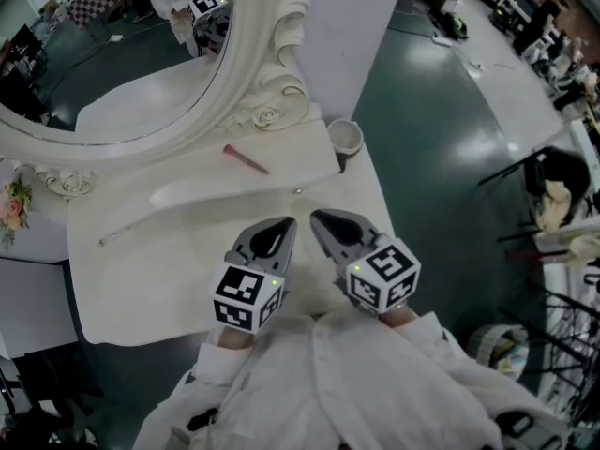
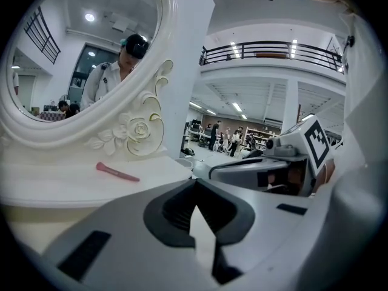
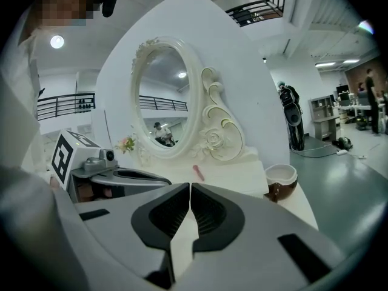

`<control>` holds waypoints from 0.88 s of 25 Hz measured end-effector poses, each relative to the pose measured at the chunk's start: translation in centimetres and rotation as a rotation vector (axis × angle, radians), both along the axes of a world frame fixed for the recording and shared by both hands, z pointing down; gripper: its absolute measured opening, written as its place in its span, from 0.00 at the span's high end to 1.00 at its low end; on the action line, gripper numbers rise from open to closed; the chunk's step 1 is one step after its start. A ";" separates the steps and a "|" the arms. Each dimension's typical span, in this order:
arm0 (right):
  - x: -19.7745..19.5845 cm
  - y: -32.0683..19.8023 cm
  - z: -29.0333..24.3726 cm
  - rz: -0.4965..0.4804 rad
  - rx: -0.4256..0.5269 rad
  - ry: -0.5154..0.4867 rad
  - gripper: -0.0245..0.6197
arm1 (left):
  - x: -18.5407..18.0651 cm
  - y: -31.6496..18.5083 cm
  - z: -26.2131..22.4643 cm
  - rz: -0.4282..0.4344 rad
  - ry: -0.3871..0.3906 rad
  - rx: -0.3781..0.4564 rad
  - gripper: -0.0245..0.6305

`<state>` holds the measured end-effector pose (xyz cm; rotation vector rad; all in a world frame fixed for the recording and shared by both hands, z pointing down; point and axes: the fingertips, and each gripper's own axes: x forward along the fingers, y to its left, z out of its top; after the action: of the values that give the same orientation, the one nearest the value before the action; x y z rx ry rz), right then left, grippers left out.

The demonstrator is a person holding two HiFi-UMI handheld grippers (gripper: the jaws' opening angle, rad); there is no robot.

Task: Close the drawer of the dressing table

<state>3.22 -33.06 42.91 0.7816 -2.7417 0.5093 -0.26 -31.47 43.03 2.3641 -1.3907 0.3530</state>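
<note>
The white dressing table fills the middle of the head view, with its oval mirror in a carved, rose-trimmed frame standing at the back. Under the mirror runs a low raised tier. Its front carries a small knob, and this shallow band seems to be the drawer. It appears to sit flush with the tier, though the steep downward angle makes that hard to confirm. On top of the tier lies a slim pink stick, and a small cup, pale inside and brown outside, stands at the tier's right end near the table edge. The left gripper and the right gripper are held side by side over the front part of the table top, just in front of the drawer and apart from it, with their tips pointing towards the knob. The person's white sleeves show below them. In the left gripper view the two jaws meet at their tips with nothing between them, and the right gripper shows just beside it. In the right gripper view the jaws are also pressed together, leaving only a thin slit, and they hold nothing. Beyond them are the pink stick, the cup and the mirror.
</note>
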 end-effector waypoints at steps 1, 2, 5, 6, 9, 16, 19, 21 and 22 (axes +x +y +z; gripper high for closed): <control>-0.1 0.1 -0.1 -0.003 -0.003 -0.003 0.94 | 0.0 0.1 0.1 0.002 0.001 -0.002 0.95; -0.2 0.2 -0.2 -0.007 -0.005 -0.006 0.94 | 0.1 0.3 0.1 0.004 0.001 -0.002 0.95; -0.3 0.4 -0.2 -0.010 -0.013 -0.005 0.95 | 0.2 0.5 0.2 0.008 0.006 -0.004 0.95; -0.3 0.4 -0.1 -0.011 -0.014 -0.002 0.95 | 0.2 0.5 0.2 0.008 0.007 -0.005 0.95; -0.4 0.4 0.0 -0.014 -0.015 0.000 0.95 | 0.2 0.6 0.3 0.006 0.013 -0.007 0.95; -0.5 0.5 0.5 -0.011 -0.019 0.023 0.95 | -0.2 0.6 0.3 0.000 0.017 -0.012 0.95; -0.6 0.5 0.4 -0.023 -0.018 0.023 0.95 | -0.2 0.5 0.3 -0.009 0.016 -0.011 0.95; -0.6 0.5 0.3 -0.028 -0.017 0.020 0.95 | -0.2 0.5 0.6 -0.011 0.012 -0.020 0.95; -0.6 0.5 0.3 -0.027 -0.017 0.020 0.95 | -0.2 0.6 0.7 -0.012 0.011 -0.027 0.95</control>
<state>2.65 -32.58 43.24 0.7412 -2.7219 0.5163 -0.42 -30.88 43.76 2.3317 -1.3856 0.3531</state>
